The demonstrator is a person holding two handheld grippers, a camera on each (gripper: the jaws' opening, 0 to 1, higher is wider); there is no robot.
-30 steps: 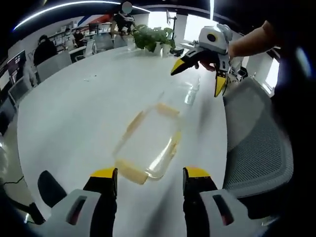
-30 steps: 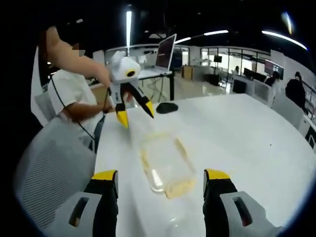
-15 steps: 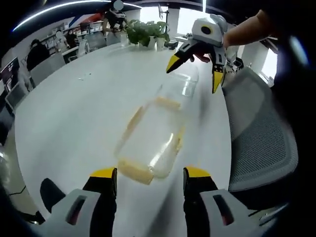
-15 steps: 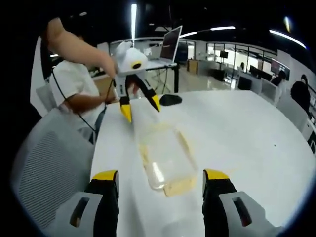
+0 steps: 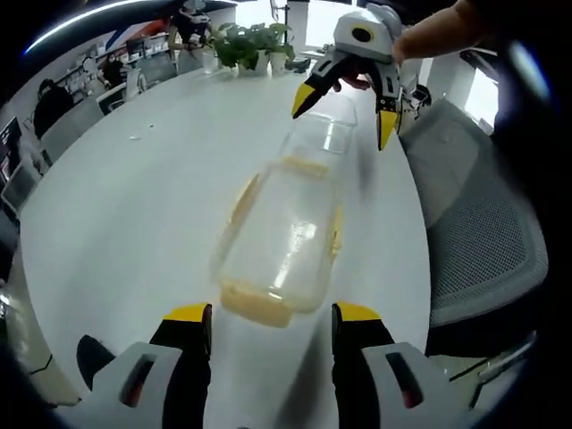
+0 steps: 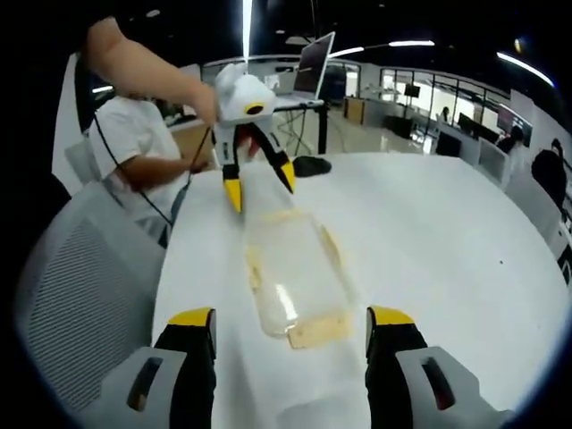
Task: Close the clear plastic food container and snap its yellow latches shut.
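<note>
The clear plastic container [image 5: 281,237] lies lengthwise on the white table [image 5: 134,197], with yellow latches along its sides and at both ends. My left gripper [image 5: 273,315] is open, its yellow tips just short of the near end latch [image 5: 259,306]. Past the far latch lies a clear part [image 5: 326,138], probably the lid, between the spread jaws of my right gripper [image 5: 344,112]. In the right gripper view the container [image 6: 290,273] runs away from my open right gripper [image 6: 290,317] toward the open left gripper [image 6: 259,186], which hangs over its far end.
A grey mesh chair [image 5: 483,241] stands at the table's edge, also seen as the chair [image 6: 80,295]. Potted plants [image 5: 241,40] sit at the far side. A black mouse [image 6: 308,165] and a laptop [image 6: 313,67] lie beyond the container. A person in a white shirt [image 6: 134,152] sits nearby.
Both grippers have come in toward the container's two ends, so it looks larger in each view. Both stay open; the container has not visibly moved on the table.
</note>
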